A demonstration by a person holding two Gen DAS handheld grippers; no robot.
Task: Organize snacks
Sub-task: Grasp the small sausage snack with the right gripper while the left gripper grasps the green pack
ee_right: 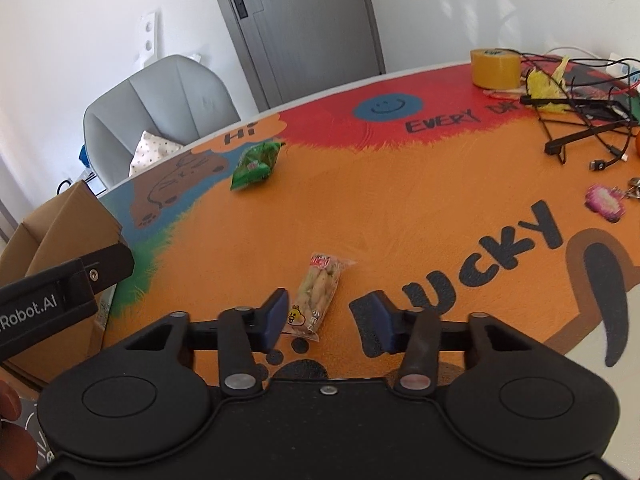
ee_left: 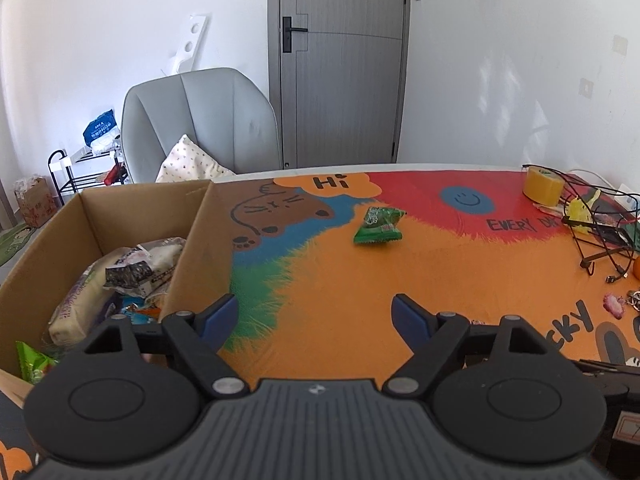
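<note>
A cardboard box (ee_left: 200, 232) stands at the table's left edge and holds several snack packets (ee_left: 132, 268). A green snack packet (ee_left: 378, 226) lies on the orange mat in the middle; it also shows in the right wrist view (ee_right: 256, 164). A clear packet of pale snacks (ee_right: 316, 294) lies on the mat just ahead of my right gripper (ee_right: 330, 320), which is open and empty, its left finger beside the packet. My left gripper (ee_left: 316, 320) is open and empty, next to the box's right wall.
A yellow tape roll (ee_right: 496, 67), tangled black cables (ee_right: 580, 116) and a pink keychain (ee_right: 604, 202) lie at the table's right side. A grey chair (ee_left: 200, 120) with a pillow stands behind the box. A grey door (ee_left: 340, 60) is at the back.
</note>
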